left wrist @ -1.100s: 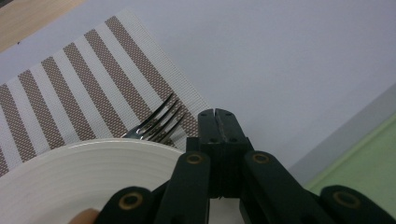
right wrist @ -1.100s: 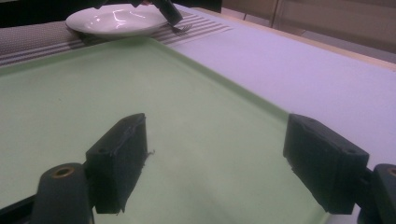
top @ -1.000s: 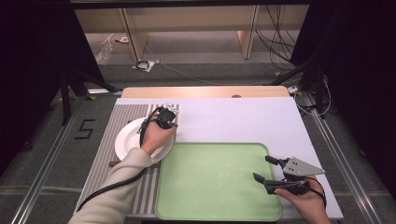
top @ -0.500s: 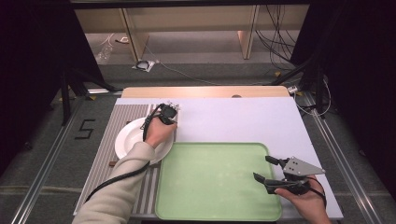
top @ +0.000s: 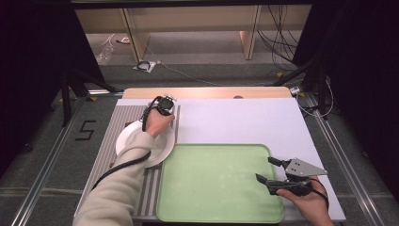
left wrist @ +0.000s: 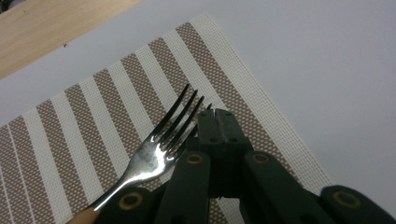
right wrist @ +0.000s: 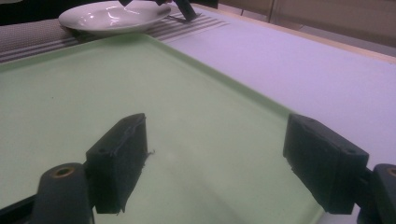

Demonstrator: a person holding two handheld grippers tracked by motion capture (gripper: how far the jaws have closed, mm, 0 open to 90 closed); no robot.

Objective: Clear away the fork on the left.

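Note:
My left gripper is shut, its two jaws pressed together with nothing between them, over the far right corner of the striped placemat. A silver fork with a wooden handle lies on the mat just left of the jaws, and its handle runs under the gripper. From above, the left gripper is beyond the white plate. My right gripper is open over the near right corner of the green tray. Its pads stand wide apart above the tray, holding nothing.
The placemat lies at the left of the white table cover, with the plate on it and the tray to its right. A wooden strip edges the far side. The plate sits beyond the tray.
My left hand has moved away from me across the plate to the mat's far right corner, with the gripper still shut. The right gripper has not moved.

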